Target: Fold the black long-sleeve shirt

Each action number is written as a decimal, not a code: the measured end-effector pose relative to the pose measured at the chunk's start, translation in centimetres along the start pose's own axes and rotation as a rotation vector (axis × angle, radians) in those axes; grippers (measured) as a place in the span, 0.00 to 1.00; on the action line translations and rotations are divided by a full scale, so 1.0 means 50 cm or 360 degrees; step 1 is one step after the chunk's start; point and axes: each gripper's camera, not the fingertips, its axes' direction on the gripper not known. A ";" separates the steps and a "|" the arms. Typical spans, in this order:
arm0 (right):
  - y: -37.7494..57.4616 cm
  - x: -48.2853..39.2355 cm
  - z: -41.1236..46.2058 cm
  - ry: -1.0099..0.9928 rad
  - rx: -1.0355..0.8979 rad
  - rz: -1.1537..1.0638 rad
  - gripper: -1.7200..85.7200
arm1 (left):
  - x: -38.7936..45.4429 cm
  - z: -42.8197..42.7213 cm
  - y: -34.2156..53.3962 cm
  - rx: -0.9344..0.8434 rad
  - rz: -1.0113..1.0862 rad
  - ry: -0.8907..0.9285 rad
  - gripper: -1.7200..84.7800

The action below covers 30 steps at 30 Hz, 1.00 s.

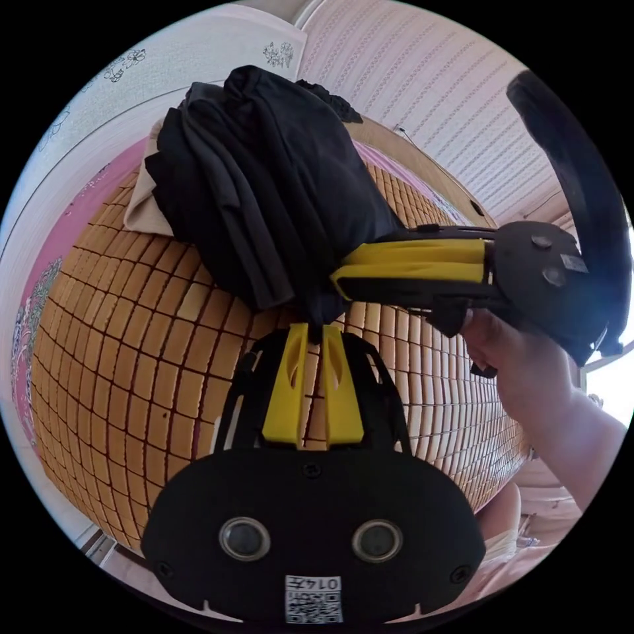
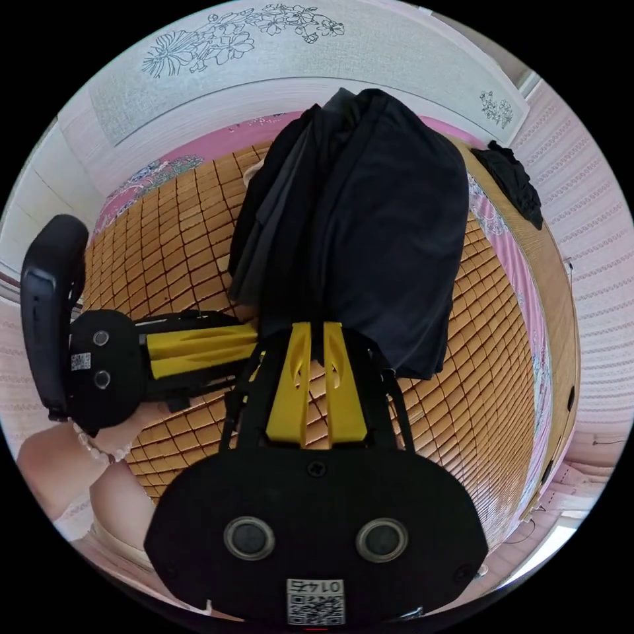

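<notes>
- Holding the black long-sleeve shirt [image 1: 277, 178] up off the bed, you have both grippers clamped on one bunched edge of the fabric.
- Left gripper [image 1: 316, 330]: in the left gripper view its two yellow jaws are closed together, with a fold of the shirt pinched between the tips.
- Right gripper [image 2: 316, 330]: in the right gripper view its yellow jaws are likewise pressed together on the dark cloth, which hangs away from the tips in a gathered mass.
- Relative position: the right gripper [image 1: 340, 276] enters the left gripper view from the side, its jaw tips meeting the fabric just beside your left jaws. Your hand [image 1: 515, 356] grips it from beneath.
- In the right gripper view, the left gripper [image 2: 254, 343] reaches in from the side, its tips disappearing behind the right gripper's frame at the shirt's edge.
- Shirt [image 2: 370, 231] condition: it is bundled in several vertical folds, not laid flat.
- Surface under the shirt: a woven bamboo mat [image 1: 132, 343] covers the bed, with pink bedding [image 1: 86, 198] at its border.
- A beige cloth [image 1: 142, 205] lies on the mat, partly hidden by the shirt.
- A second dark garment [image 2: 512, 178] lies at the mat's edge, well apart from the shirt.
</notes>
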 end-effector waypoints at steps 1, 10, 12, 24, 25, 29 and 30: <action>0.007 0.031 -0.025 -0.0053 0.0027 0.0018 0.03 | -0.004 -0.002 -0.005 0.0002 -0.0013 0.0006 0.03; 0.300 0.339 -0.453 -0.0073 0.0601 0.0351 0.02 | 0.118 -0.208 0.028 0.0348 0.0293 -0.0037 0.01; 0.421 0.393 -0.544 -0.0072 0.0705 0.0478 0.02 | 0.162 -0.280 0.050 0.0455 0.0380 -0.0005 0.01; 1.211 0.258 -0.538 -0.0039 0.0000 0.1128 0.02 | 0.422 -0.356 0.533 -0.0065 0.0505 0.0337 0.01; 1.212 0.221 -0.535 -0.0013 -0.0093 0.1065 0.02 | 0.449 -0.345 0.565 -0.0128 0.0517 0.0356 0.01; 1.181 0.127 -0.571 0.0274 -0.0262 0.0904 0.02 | 0.550 -0.360 0.609 -0.0195 0.0619 0.0257 0.01; 1.178 0.121 -0.582 0.0284 -0.0257 0.0898 0.02 | 0.562 -0.366 0.610 -0.0190 0.0630 0.0246 0.01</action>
